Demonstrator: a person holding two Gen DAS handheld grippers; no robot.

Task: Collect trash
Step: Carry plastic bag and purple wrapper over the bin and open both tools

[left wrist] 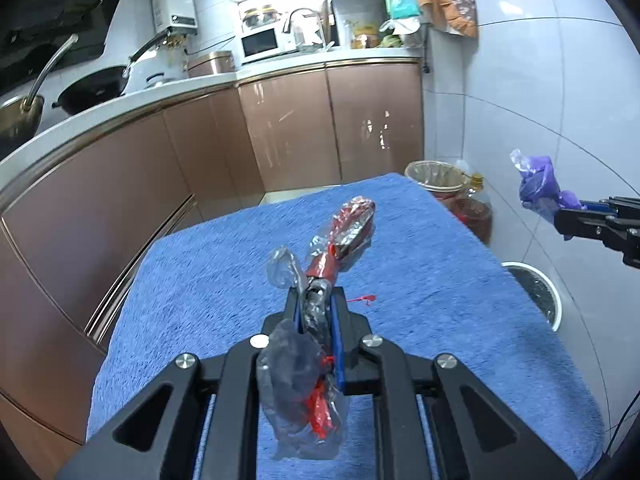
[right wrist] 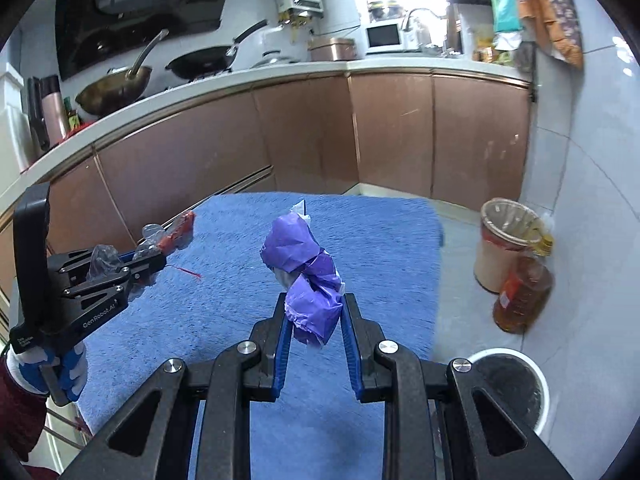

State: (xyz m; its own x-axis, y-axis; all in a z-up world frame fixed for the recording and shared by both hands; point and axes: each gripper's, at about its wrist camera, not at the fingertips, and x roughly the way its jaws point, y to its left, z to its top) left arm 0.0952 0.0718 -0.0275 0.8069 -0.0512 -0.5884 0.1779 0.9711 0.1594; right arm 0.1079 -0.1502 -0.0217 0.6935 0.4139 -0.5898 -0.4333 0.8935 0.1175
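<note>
Both views are taken from close above a blue towel-covered surface (left wrist: 440, 280), looking forward and downward toward the far edge and the brown cabinets (right wrist: 312, 128) beyond. The left gripper (right wrist: 158, 260) is seen from the right view at the surface's left edge; the right gripper (left wrist: 568, 210) is seen from the left view past the right edge. The white bin (right wrist: 508, 392) is shared.

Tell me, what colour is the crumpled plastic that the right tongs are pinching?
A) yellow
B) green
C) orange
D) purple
D: the right tongs are shut on a crumpled purple plastic wrapper, held up over the blue towel.
</note>
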